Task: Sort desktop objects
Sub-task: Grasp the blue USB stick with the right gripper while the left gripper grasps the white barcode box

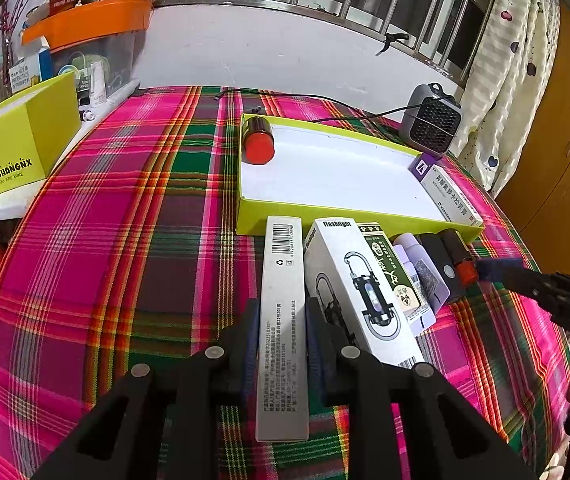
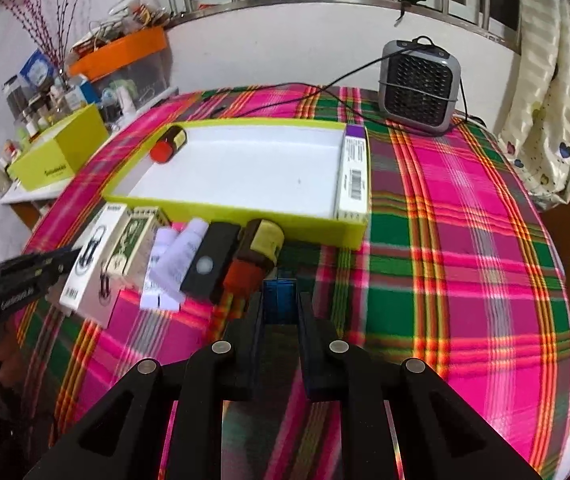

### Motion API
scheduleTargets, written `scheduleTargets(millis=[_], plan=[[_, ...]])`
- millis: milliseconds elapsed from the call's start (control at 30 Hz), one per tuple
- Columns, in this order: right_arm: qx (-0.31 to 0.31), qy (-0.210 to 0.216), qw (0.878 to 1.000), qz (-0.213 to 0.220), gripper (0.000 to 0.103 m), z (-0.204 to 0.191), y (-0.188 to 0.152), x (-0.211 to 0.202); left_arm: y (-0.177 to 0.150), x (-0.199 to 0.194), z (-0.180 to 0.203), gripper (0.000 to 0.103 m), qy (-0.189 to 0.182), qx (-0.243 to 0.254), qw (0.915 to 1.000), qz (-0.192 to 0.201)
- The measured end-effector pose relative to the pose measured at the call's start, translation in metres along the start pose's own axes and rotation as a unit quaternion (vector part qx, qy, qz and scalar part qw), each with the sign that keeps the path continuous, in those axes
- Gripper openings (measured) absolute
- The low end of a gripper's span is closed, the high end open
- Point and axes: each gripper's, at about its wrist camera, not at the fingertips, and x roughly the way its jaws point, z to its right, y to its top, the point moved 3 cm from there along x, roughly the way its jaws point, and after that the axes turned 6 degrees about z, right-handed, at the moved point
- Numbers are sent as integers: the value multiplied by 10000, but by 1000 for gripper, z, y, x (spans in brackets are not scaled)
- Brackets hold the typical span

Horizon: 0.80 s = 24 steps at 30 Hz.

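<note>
Lengthwise between the jaws of the left gripper (image 1: 281, 332) lies a long grey box (image 1: 283, 320), pinched on both long sides, its long axis running straight away from the camera toward the green tray (image 1: 253, 224); its far end nearly meets the tray's near wall. Beside it on the plaid desk (image 1: 125, 240) sit a flashlight box (image 1: 359, 292), a green carton (image 1: 393, 272) and other small items. Inside the tray, a red-capped bottle (image 1: 259, 140) lies in one far corner and a purple-ended box (image 1: 445, 188) along the opposite wall. The right gripper (image 2: 281, 308) has its jaws narrowly parted, holding nothing, just beside a brown bottle (image 2: 255, 256).
</note>
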Motion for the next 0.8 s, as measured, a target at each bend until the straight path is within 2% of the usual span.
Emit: scheduleTargets(millis=[300, 567, 800], plan=[[-184, 9, 9983, -550, 16, 1, -11, 3, 0, 0, -1, 23, -34, -14, 10000, 35], [-268, 41, 9985, -472, 16, -3, 9, 22, -1, 2, -2, 23, -67, -48, 10000, 19], [-148, 154, 9992, -342, 16, -3, 12, 38, -3, 3, -3, 23, -90, -80, 9999, -11]])
